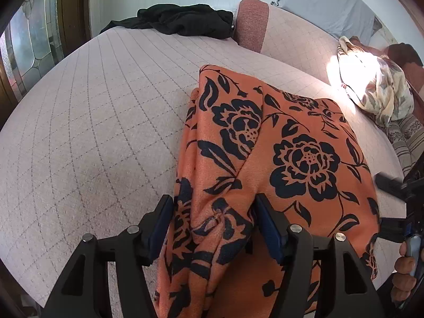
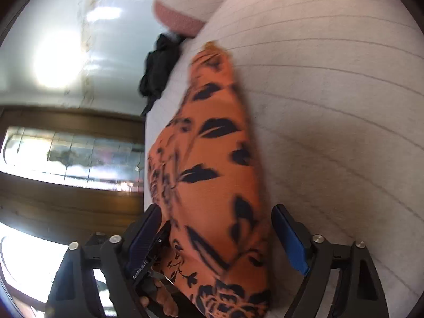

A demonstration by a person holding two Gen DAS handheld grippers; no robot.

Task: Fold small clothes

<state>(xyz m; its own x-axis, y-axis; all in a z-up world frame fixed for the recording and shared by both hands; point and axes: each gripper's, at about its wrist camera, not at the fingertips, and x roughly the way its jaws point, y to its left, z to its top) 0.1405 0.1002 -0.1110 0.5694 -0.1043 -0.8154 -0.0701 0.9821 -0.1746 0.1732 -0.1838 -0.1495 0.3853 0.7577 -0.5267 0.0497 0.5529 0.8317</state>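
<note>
Currently mid-fold | orange floral garment (image 1: 278,143) half lifted off quilted bed (image 1: 92,132) | left gripper (image 1: 212,220) clamps bunched edge | right gripper (image 2: 217,228) straddles cloth, grip unclear | advice: keep edge taut, lay flat.

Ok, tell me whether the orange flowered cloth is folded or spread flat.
Folded, not flat: the orange cloth lies doubled on the bed, one layer overlapping another, its near end bunched.
</note>
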